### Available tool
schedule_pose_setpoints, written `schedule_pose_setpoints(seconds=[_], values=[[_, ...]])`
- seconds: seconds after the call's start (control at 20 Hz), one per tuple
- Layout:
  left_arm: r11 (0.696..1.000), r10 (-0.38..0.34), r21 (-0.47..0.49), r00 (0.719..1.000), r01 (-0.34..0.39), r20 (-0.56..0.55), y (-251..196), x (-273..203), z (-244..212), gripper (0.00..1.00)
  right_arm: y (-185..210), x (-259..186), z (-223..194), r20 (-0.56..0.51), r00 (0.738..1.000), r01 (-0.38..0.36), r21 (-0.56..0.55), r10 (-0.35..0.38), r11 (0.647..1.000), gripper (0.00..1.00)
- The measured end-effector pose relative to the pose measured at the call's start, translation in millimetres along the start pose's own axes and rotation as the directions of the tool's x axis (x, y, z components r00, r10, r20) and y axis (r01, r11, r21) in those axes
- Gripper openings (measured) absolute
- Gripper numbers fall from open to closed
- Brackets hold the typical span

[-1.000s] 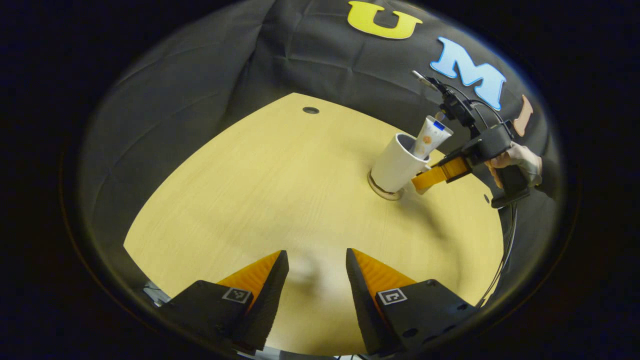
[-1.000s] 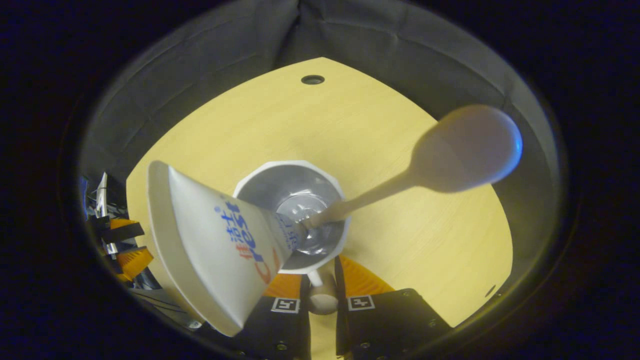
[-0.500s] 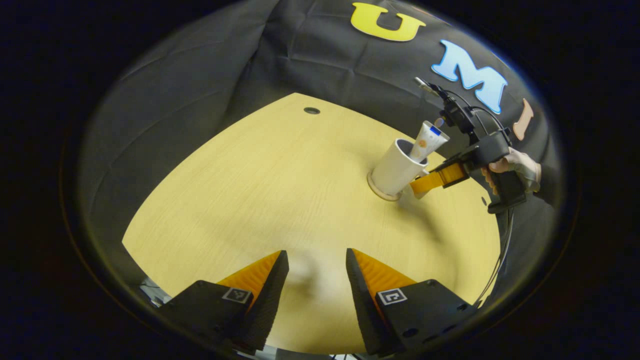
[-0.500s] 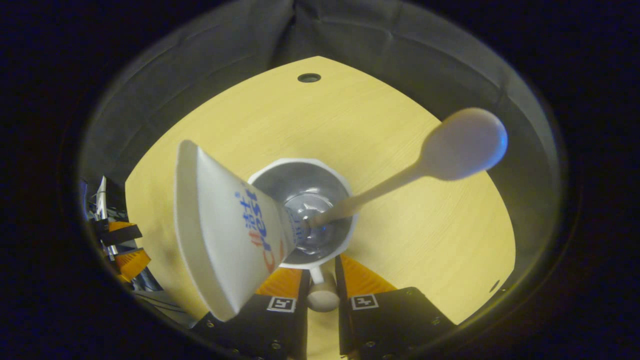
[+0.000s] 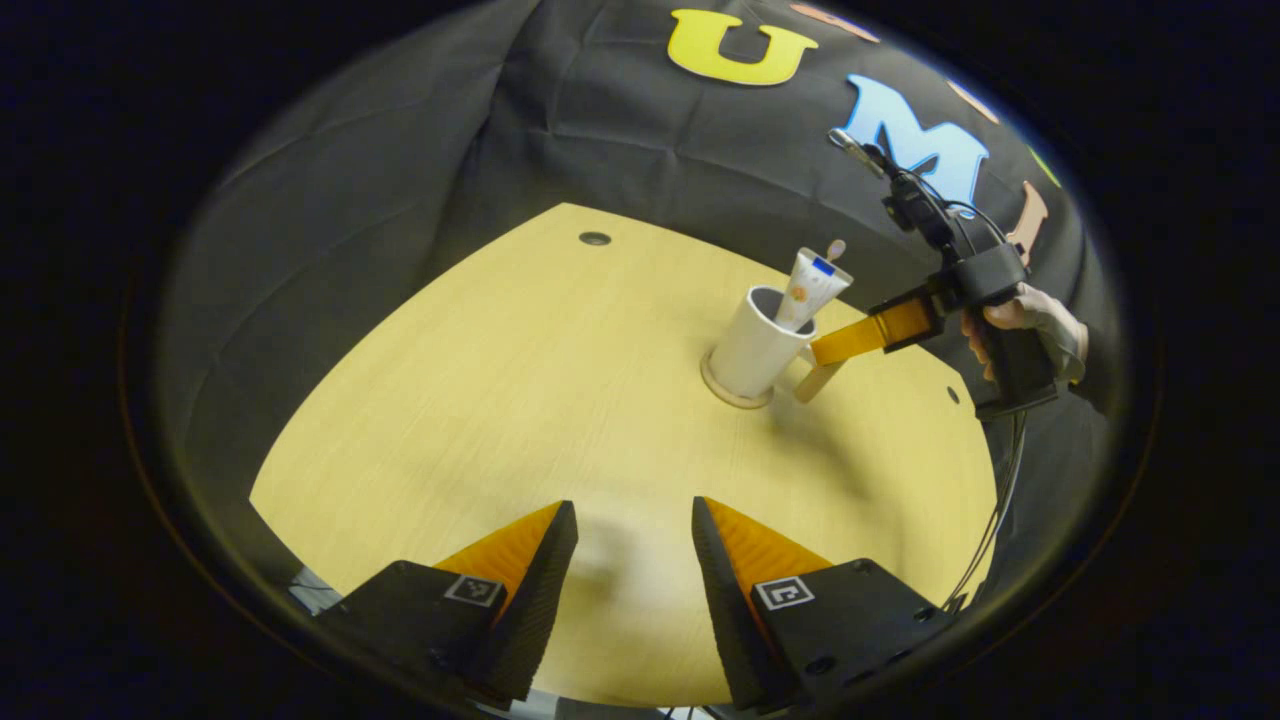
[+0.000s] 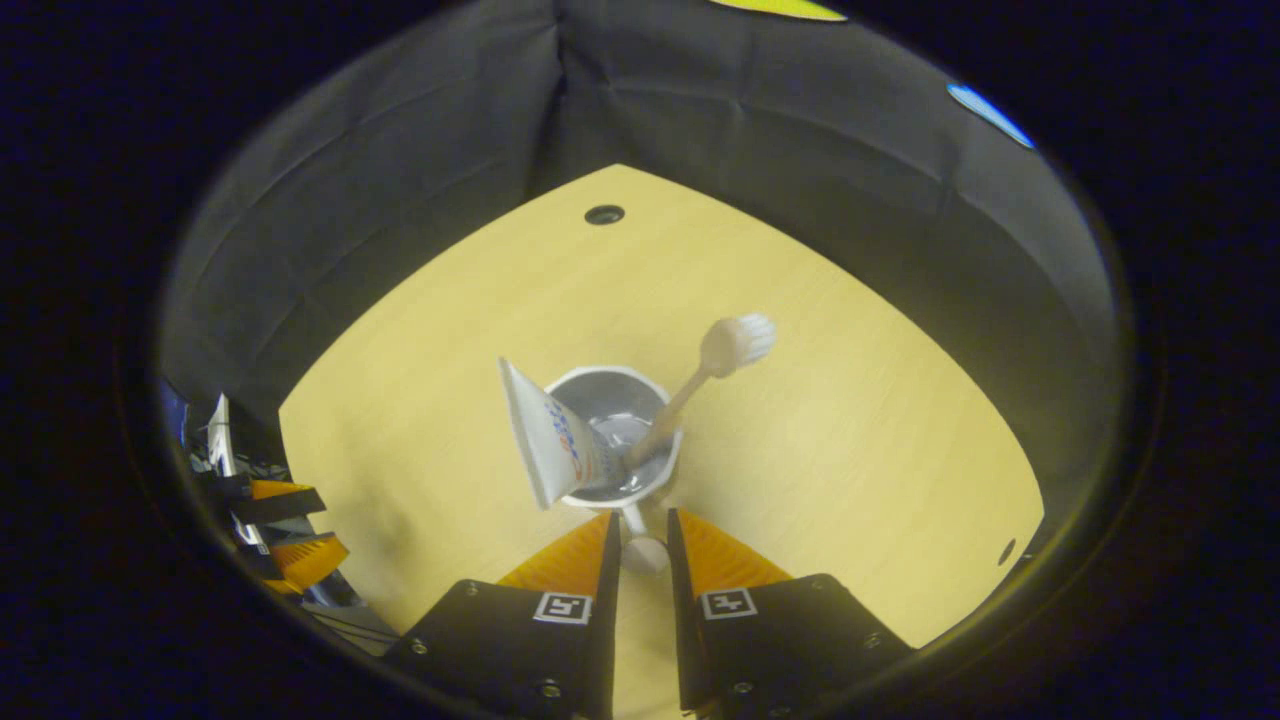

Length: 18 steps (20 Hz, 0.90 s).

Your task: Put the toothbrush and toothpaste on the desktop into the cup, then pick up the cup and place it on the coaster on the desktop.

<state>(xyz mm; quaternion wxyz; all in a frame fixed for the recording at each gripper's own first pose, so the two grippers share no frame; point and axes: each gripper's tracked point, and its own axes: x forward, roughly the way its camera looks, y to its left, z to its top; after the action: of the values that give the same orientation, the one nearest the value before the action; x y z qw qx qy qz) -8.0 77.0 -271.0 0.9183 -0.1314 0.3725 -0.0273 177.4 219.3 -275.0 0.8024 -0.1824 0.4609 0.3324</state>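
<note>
Pale wood-grain desktop (image 5: 500, 400) runs beneath the left gripper (image 5: 630, 560), whose jaws stand apart over bare wood with nothing between them. Farther off in the left gripper view, the white cup (image 5: 748, 345) stands on the round coaster (image 5: 728, 392), holding the toothpaste (image 5: 808, 290) tube and the toothbrush (image 5: 835, 247) upright. In the right gripper view, the right gripper (image 6: 640, 545) sits just behind the cup (image 6: 620, 440), its fingers slightly parted on either side of the cup's handle (image 6: 642, 548); whether they touch it I cannot tell. A hand (image 5: 1030, 325) holds that gripper.
</note>
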Motion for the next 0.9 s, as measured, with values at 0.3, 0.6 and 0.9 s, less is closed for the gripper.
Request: schedule_pose_setpoints(seconds=[0.3, 0.6, 0.9], values=[[0.993, -0.069, 0.102, 0.988, 0.055, 0.140, -43, -15, 71, 0.76, -28, -91, 15, 0.230, 0.965, 0.095, 0.131, -0.124, 0.987, 0.23], [0.967, -0.177, 0.237, 0.924, 0.098, 0.340, -119, -56, 170, 0.76, -63, -201, 21, 0.469, 0.816, 0.197, 0.325, -0.338, 0.925, 0.20], [0.930, -0.281, 0.352, 0.820, 0.105, 0.499, -195, -105, 243, 0.76, -76, -308, 17, 0.607, 0.622, 0.261, 0.434, -0.494, 0.862, 0.23]])
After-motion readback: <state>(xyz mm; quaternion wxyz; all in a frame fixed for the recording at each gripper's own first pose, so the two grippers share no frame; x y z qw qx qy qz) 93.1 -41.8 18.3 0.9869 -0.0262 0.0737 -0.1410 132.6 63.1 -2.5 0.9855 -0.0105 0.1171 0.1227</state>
